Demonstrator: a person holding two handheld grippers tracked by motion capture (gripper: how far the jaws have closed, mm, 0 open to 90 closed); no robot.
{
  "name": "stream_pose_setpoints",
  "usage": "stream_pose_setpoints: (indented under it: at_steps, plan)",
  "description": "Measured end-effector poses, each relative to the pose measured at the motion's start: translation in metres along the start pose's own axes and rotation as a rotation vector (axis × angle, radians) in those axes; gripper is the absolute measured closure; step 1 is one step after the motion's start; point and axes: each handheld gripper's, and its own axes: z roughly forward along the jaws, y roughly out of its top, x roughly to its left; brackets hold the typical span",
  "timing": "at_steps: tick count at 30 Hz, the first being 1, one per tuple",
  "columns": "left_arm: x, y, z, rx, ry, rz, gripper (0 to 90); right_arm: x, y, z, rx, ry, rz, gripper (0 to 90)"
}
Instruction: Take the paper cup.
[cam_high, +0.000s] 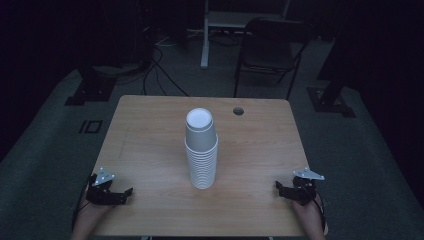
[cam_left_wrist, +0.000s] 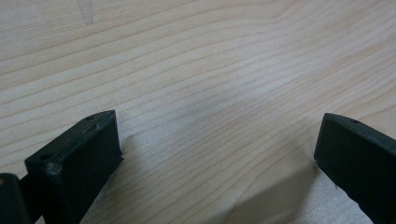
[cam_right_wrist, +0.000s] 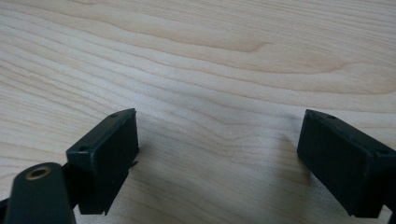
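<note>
Midway across the light wooden table (cam_high: 150, 145), well apart from both grippers, a tall stack of white paper cups (cam_high: 201, 150) stands upright, bases up. Left gripper (cam_high: 120, 192) and right gripper (cam_high: 282, 187) rest wide open, empty.

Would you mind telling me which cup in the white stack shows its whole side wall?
The top cup, flat bottom up: the cups under it in the stack show just their rims.

Forearms behind left gripper (cam_high: 111, 191) and right gripper (cam_high: 296, 190) running off bottom edge. Room beyond table (cam_high: 150, 130) lying too dark to read. Cup stack (cam_high: 201, 150) count staying unclear.
</note>
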Motion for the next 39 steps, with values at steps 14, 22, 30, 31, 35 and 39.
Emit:
stream_pose_setpoints:
  at_steps: [14,22,30,31,35,39]
  plan:
    - [0.000,-0.001,-0.001,-0.002,-0.010,0.011,1.2,0.000,0.000,0.000,0.000,0.000,0.000,11.9]
    - [-0.004,0.003,-0.001,-0.011,-0.038,0.035,1.2,0.000,0.000,0.000,0.000,0.000,0.000,11.9]
    - [-0.012,0.014,-0.001,-0.050,-0.127,0.030,1.2,0.000,0.000,0.000,0.000,0.000,0.000,11.9]
    - [-0.013,0.016,-0.001,-0.050,-0.127,0.033,1.2,0.000,0.000,0.000,-0.001,0.000,0.000,11.9]
    - [-0.019,0.022,0.001,-0.052,-0.145,0.055,1.2,0.000,0.000,0.000,0.000,0.000,0.000,11.9]
    - [-0.025,0.030,0.003,-0.041,-0.161,0.063,1.2,0.000,0.000,0.000,0.000,0.000,0.000,11.9]
